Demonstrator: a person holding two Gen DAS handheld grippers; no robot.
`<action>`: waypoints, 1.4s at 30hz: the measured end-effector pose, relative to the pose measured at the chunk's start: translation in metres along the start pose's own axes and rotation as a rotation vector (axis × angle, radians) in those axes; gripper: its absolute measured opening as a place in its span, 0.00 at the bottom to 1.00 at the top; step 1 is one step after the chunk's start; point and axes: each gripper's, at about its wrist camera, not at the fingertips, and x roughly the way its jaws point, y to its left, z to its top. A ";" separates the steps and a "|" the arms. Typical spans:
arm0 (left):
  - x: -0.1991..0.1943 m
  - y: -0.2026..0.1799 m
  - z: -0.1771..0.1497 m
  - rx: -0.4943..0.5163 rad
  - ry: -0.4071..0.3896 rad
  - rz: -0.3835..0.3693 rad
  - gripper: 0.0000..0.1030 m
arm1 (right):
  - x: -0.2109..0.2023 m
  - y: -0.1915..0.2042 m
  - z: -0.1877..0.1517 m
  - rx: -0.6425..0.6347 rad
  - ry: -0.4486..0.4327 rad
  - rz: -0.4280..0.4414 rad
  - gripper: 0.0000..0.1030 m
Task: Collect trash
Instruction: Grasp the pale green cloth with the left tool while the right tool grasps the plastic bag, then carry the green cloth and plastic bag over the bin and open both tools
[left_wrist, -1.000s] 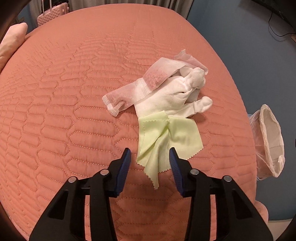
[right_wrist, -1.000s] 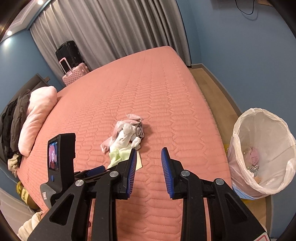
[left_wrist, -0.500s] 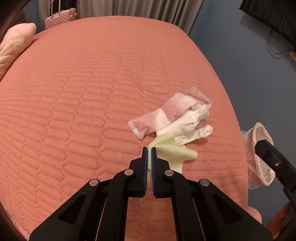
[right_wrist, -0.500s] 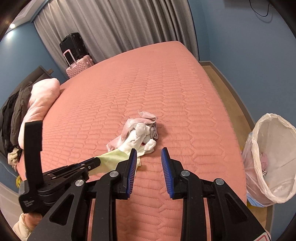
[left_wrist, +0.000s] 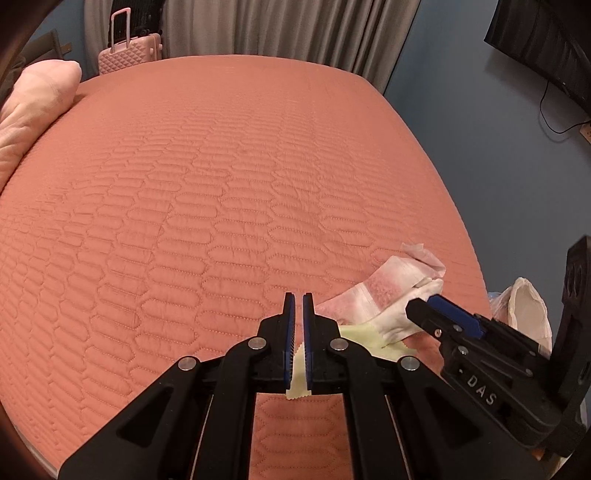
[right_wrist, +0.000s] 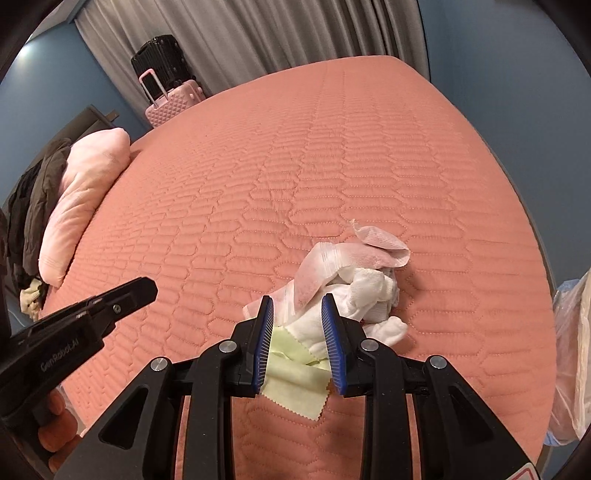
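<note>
While I lean over the bed, this is how things stand.

Left gripper (left_wrist: 298, 332): my jaws are pressed nearly together, pinching an edge of the yellow-green cloth (left_wrist: 362, 334); a zigzag-cut corner of it pokes out below the pads.

Right gripper (right_wrist: 301, 339): my jaws stand partly apart, pads on either side of the pile without pressing on it. Between them I see the yellow-green cloth and part of the white sock (right_wrist: 369, 295).

Yellow-green cloth: lies near the bed's near edge, at the front of the pile, one end caught in my left jaws, the rest spread flat under my right fingers.

White sock: bunched just behind the cloth, touching it.

Pinkish wipe (right_wrist: 354, 258): draped over the sock, its far flap curling up.

Bedspread (left_wrist: 221, 184): salmon, quilted, carrying the whole pile.

Bin bag (left_wrist: 532, 314): white liner off the bed's right side, beyond my right gripper's body; well apart from the cloth.

Pillow (right_wrist: 85, 199): pale pink, at the far left of the bed.

Suitcase (left_wrist: 129, 55): pink, upright by the grey curtains.
</note>
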 end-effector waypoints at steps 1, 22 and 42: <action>0.006 0.000 -0.005 -0.005 0.021 -0.007 0.05 | 0.005 0.001 0.001 -0.002 0.006 -0.004 0.26; 0.076 -0.026 -0.035 -0.036 0.165 -0.070 0.03 | 0.018 -0.012 0.008 0.021 -0.012 0.044 0.04; -0.066 -0.103 0.032 0.072 -0.139 -0.166 0.02 | -0.212 -0.043 0.043 0.018 -0.372 0.034 0.04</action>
